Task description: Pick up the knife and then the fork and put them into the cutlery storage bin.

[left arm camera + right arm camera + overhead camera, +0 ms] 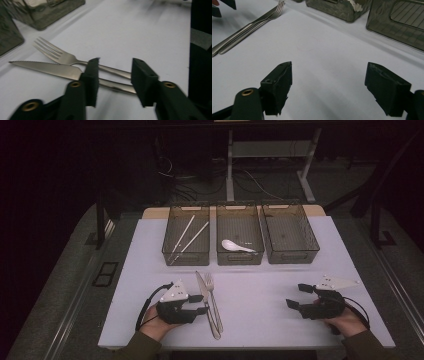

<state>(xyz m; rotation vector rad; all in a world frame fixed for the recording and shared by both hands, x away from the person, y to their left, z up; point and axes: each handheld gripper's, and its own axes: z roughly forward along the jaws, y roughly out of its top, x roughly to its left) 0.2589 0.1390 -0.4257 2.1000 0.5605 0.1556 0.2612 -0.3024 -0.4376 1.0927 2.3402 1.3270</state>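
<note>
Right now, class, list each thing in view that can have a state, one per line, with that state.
left gripper: jaws astride the knife and fork handles, not gripping
right gripper: jaws open, nothing between
knife: flat on table
fork: flat beside knife
left bin: holds chopsticks
middle bin: holds spoon
right bin: empty

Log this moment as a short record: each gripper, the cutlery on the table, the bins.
left gripper: jaws astride the knife and fork handles, gap still visible
right gripper: open, over bare table
knife and fork: side by side on the table
left bin: two chopsticks
middle bin: white spoon
right bin: nothing visible inside
</note>
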